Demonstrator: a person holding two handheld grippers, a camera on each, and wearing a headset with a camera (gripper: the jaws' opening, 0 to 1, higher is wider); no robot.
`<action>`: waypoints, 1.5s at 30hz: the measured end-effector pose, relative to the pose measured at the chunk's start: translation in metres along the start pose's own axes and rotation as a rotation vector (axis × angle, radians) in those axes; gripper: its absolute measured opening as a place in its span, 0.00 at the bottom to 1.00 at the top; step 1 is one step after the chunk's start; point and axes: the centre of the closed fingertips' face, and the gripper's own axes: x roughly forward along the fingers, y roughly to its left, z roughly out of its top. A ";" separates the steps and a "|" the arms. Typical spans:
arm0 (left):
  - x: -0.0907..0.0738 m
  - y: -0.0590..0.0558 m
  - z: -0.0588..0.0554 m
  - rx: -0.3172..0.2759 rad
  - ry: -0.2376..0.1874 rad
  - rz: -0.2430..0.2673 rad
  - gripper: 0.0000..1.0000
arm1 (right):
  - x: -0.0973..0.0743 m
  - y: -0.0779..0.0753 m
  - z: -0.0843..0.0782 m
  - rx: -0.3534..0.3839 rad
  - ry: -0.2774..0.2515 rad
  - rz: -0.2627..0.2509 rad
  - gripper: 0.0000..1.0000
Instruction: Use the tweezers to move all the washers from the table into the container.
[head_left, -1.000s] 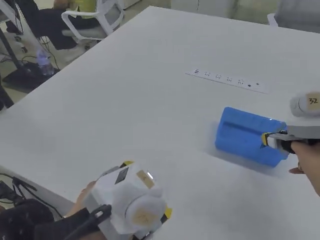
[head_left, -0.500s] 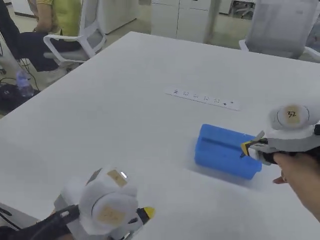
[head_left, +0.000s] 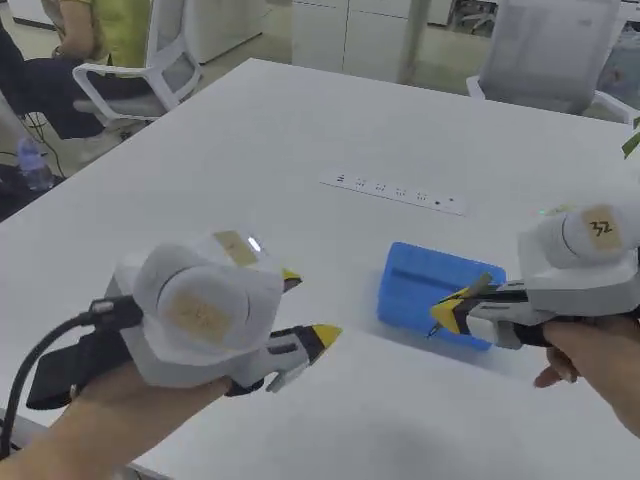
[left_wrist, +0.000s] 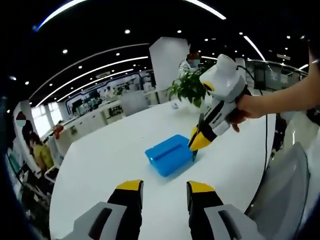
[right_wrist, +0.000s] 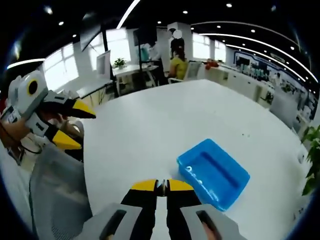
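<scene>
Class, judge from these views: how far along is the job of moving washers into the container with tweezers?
Done: nothing certain. No washer can be made out on the table or in the blue container; they may be too small to see. In hand: the right tool is shut on a thin tip, likely the tweezers, close to the container. The left tool is open and holds nothing. Left: cannot be counted.

Glossy plastic container (head_left: 415, 290); matt table (head_left: 250, 170).

Table (head_left: 250, 150) w/ blue container (head_left: 415, 280), power strip (head_left: 395, 192).
</scene>
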 end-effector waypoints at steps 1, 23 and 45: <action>0.002 -0.005 0.006 -0.002 -0.009 -0.025 0.30 | 0.000 0.006 0.000 -0.014 0.007 0.010 0.03; 0.046 -0.106 0.022 0.269 -0.075 -0.606 0.00 | 0.003 0.046 -0.045 -0.320 0.167 0.113 0.03; 0.121 -0.088 -0.075 0.464 0.140 -0.660 0.00 | 0.061 -0.005 -0.122 -0.428 0.386 0.069 0.05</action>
